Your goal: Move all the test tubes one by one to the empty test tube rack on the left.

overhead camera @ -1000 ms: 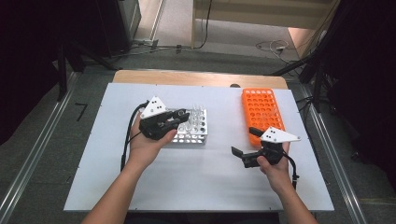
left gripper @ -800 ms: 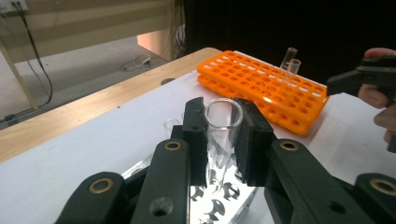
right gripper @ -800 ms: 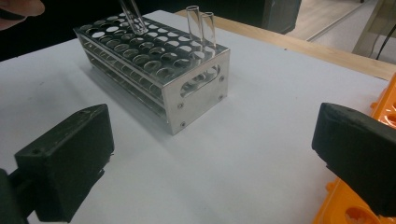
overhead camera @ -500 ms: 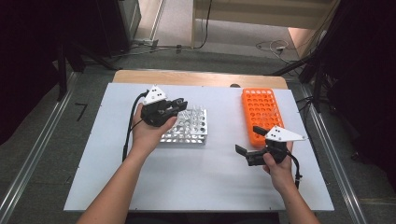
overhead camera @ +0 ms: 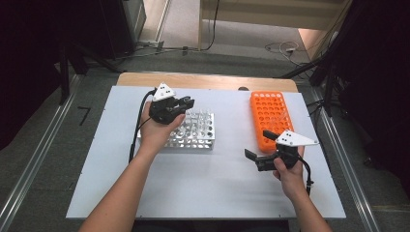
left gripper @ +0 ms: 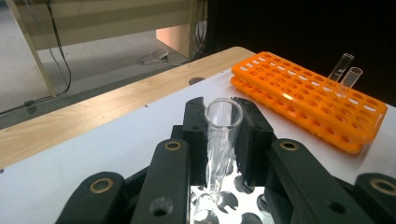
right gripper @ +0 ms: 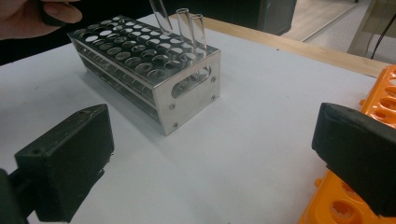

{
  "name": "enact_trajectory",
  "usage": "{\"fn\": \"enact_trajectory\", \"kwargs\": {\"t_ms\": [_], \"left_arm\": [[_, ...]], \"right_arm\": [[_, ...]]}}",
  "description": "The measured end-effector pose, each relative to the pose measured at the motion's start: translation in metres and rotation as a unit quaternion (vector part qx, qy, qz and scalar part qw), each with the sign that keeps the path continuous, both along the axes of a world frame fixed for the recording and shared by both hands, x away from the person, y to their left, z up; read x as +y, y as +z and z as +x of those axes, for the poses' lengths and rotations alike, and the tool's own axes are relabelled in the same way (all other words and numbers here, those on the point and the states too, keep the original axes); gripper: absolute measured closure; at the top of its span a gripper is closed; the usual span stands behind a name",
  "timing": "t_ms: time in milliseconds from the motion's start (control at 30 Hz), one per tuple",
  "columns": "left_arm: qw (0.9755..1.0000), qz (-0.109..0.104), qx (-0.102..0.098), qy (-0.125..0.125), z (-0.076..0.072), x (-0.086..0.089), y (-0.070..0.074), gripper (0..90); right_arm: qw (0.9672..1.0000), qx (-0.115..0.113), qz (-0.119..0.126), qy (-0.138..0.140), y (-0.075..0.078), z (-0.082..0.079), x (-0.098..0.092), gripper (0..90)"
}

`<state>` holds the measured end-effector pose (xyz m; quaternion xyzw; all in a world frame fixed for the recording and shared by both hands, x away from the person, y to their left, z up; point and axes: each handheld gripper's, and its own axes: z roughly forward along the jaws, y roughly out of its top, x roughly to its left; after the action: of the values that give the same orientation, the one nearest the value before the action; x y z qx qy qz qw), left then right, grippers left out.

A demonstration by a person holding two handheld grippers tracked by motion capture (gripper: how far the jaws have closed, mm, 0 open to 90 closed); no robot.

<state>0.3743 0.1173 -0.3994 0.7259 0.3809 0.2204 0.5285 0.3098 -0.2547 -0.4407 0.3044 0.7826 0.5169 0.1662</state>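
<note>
Glass tube (left gripper: 220, 135) sits clamped between the jaws of our left gripper (left gripper: 223, 122), its open mouth up, its lower end just above or at the holes of the metal rack (left gripper: 229, 203); we cannot tell whether the tip is inside a hole. In the high view our left gripper (overhead camera: 185, 103) hangs over the far left part of the metal rack (overhead camera: 198, 137), with our left hand (overhead camera: 155, 130) wrapped around its body.

Our right gripper (overhead camera: 256, 145) is held low over the white table (overhead camera: 193, 183), near the front end of the orange rack (overhead camera: 270, 116), and its jaws stand wide apart with nothing between them. In the right gripper view those two black jaws frame bare table, with the metal rack (right gripper: 154, 65) ahead and two more glass tubes (right gripper: 191, 29) standing upright at its near corner. A third tube (right gripper: 161, 15) leans above the rack beside them.

In the left gripper view the orange rack (left gripper: 308, 95) lies well apart to the right, with two tubes (left gripper: 348, 74) standing in its far end.
</note>
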Motion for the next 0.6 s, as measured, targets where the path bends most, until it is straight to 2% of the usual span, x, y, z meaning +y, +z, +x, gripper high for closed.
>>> {"fn": "enact_trajectory", "kwargs": {"t_ms": [600], "left_arm": [[0.9997, 0.02, 0.01, 0.005, 0.012, -0.01, -0.009, 75.9]], "right_arm": [[1.0, -0.003, 0.004, -0.001, 0.001, 0.0, -0.002, 0.0]]}}
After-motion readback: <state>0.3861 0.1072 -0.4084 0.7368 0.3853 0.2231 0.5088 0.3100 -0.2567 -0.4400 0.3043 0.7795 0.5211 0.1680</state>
